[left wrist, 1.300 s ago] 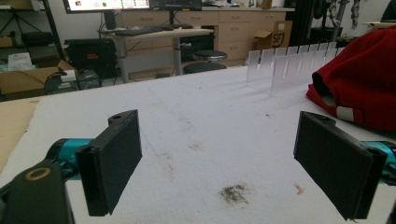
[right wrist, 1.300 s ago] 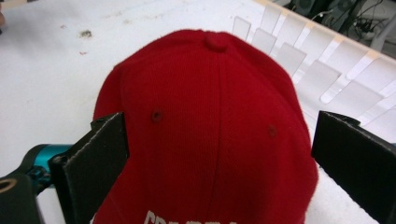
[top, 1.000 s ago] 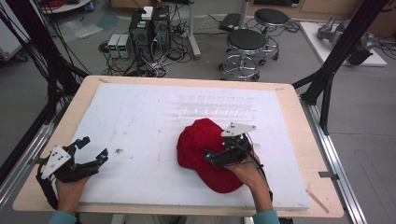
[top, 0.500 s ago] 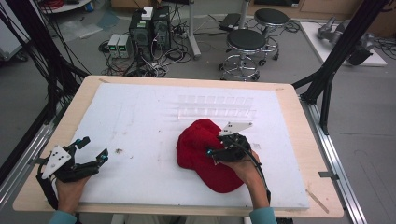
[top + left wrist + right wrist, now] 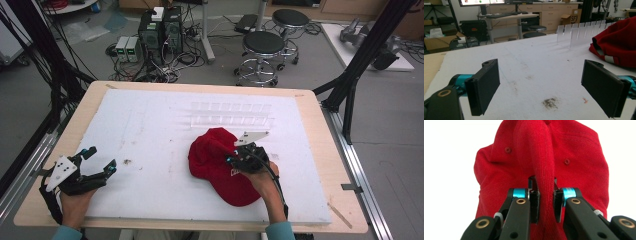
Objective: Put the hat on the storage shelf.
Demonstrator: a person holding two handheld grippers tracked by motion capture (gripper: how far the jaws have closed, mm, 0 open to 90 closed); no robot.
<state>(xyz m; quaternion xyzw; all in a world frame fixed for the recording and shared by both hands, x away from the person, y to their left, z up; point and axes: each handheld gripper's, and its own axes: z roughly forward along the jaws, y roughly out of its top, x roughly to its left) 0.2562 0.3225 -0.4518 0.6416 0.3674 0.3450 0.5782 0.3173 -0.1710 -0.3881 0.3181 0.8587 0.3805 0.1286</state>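
Observation:
A red cap (image 5: 215, 160) lies on the white foam board (image 5: 150, 130), right of centre, brim toward the near edge. My right gripper (image 5: 235, 159) rests on its crown. Its jaws have just been closing, and in the right gripper view they pinch a raised fold of the red cap (image 5: 544, 170) between the pads of my right gripper (image 5: 545, 202). My left gripper (image 5: 97, 161) stands open over the board's near left corner, far from the cap. In the left gripper view its jaws (image 5: 544, 87) are wide apart with nothing between them, and the red cap (image 5: 619, 42) shows at the far right.
A clear plastic rack of thin dividers (image 5: 231, 114) stands behind the cap, and the same rack (image 5: 584, 30) appears in the left gripper view. A dark smudge (image 5: 550, 103) marks the foam. The wooden table edge (image 5: 320, 125) frames the board; stools and equipment stand beyond.
The right gripper's jaws have closed on the cap's crown, gathering a fold of fabric. Both hands have stayed in place, and the left gripper is unchanged.

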